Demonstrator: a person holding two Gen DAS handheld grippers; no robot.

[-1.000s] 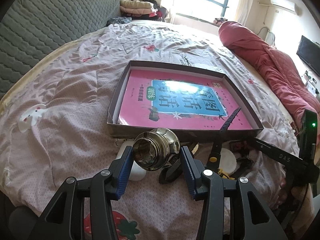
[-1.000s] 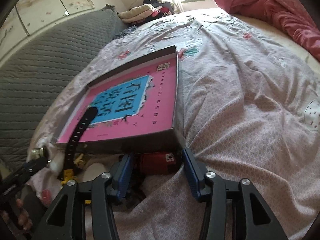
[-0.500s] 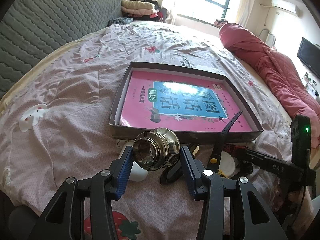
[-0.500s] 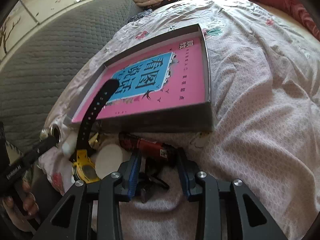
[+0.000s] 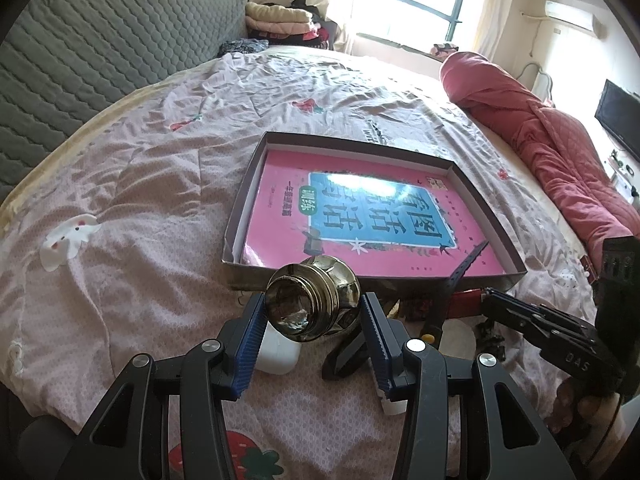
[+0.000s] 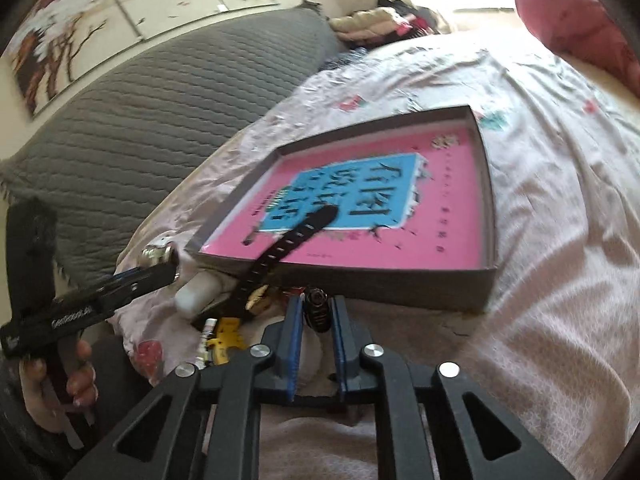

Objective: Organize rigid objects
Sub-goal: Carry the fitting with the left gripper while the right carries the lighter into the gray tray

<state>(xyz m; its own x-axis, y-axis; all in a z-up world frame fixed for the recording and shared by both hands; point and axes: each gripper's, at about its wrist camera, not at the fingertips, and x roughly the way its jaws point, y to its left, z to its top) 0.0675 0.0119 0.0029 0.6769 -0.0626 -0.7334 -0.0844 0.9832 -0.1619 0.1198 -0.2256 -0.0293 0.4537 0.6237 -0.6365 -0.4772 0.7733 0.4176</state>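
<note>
My left gripper (image 5: 314, 309) is shut on a brass door knob (image 5: 316, 300), held just above the bedsheet in front of the shallow box (image 5: 240, 216). A pink book (image 5: 372, 216) lies inside that box. In the right wrist view my right gripper (image 6: 316, 314) is closing down onto a small red-and-black cylinder (image 6: 317, 310), seen end-on, with the blue pads pressing its sides. It hangs just before the box's near wall (image 6: 400, 284). The left gripper (image 6: 156, 264) with the knob (image 6: 158, 254) shows at the left there.
A watch with a black strap (image 6: 288, 248) and yellow body (image 6: 224, 332) leans over the box edge. A white case (image 5: 276, 354), a black piece (image 5: 344, 356) and a round white pad (image 5: 460, 336) lie on the sheet. A red quilt (image 5: 560, 140) lies at the right.
My right gripper has closed on the red-and-black cylinder, lifted it off the sheet and rolled, so it now points end-on. The left gripper and knob stay put.
</note>
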